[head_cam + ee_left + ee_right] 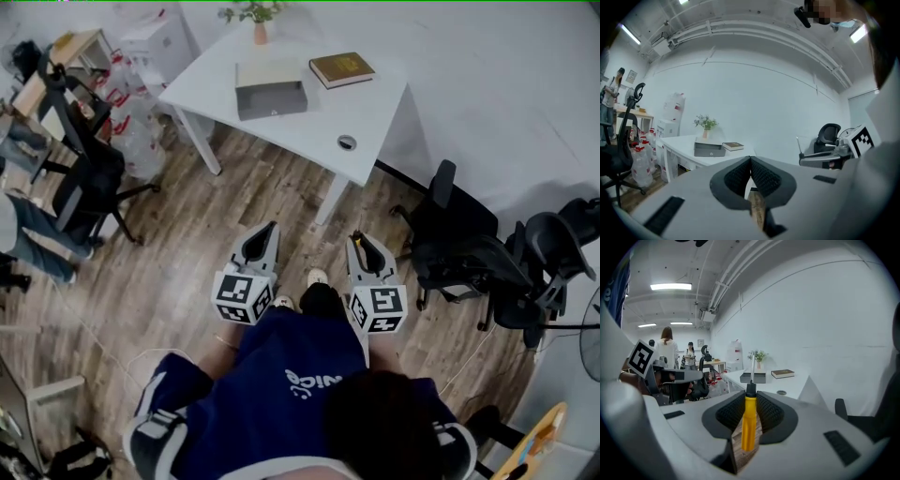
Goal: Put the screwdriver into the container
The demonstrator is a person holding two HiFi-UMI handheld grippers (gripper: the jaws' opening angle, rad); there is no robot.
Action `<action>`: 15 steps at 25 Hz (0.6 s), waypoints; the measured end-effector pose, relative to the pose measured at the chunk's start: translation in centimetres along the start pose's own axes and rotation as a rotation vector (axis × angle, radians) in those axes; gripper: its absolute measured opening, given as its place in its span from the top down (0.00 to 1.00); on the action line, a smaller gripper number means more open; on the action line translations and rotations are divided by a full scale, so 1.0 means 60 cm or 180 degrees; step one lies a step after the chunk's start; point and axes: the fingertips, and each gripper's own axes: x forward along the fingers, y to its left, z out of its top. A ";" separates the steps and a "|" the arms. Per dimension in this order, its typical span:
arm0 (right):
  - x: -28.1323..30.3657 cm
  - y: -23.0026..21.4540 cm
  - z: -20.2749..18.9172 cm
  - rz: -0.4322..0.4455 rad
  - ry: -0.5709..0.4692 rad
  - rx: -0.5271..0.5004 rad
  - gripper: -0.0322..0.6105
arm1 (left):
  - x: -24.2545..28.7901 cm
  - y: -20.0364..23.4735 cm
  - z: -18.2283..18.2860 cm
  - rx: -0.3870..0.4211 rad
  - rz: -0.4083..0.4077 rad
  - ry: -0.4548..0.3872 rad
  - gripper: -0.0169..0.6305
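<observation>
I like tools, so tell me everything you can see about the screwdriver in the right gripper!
The screwdriver has a yellow, plastic-looking handle, a black collar and a thin silvery metal shaft. The right gripper is shut on its handle, a ribbed black pad pressing each side. It points forward along the jaws, toward the white table ahead, touching nothing else.

The screwdriver [748,427] has a shiny, smooth yellow plastic handle and a bright metal rod. The pads [729,414] of the right tongs [750,397] are black, dull and bumpy. The floor [178,253] is wood boards. The worktop [375,112] is smooth, dull white.
</observation>
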 end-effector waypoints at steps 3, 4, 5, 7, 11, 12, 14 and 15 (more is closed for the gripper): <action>0.045 -0.001 0.007 0.0130 -0.0015 0.0016 0.81 | 0.015 0.034 -0.007 -0.0047 0.0149 0.0025 0.95; 0.063 -0.002 0.008 0.0171 -0.0006 0.0023 0.81 | 0.022 0.045 -0.007 -0.0047 0.0184 0.0033 0.95; 0.083 -0.005 0.008 0.0207 0.0006 0.0032 0.81 | 0.031 0.055 -0.005 -0.0042 0.0217 0.0039 0.95; 0.125 -0.016 0.014 0.0278 0.0019 0.0049 0.81 | 0.055 0.074 0.003 -0.0034 0.0284 0.0034 0.95; 0.216 -0.044 0.039 0.0473 0.0019 -0.0003 0.81 | 0.116 0.113 0.025 -0.0011 0.0426 -0.0005 0.95; 0.240 -0.052 0.048 0.0527 0.0014 -0.0034 0.81 | 0.135 0.124 0.031 -0.0013 0.0466 -0.0014 0.95; 0.286 -0.069 0.070 0.0631 -0.0006 -0.0078 0.81 | 0.172 0.145 0.044 -0.0028 0.0548 -0.0027 0.95; 0.308 -0.078 0.079 0.0679 -0.0009 -0.0092 0.81 | 0.191 0.153 0.051 -0.0031 0.0582 -0.0030 0.95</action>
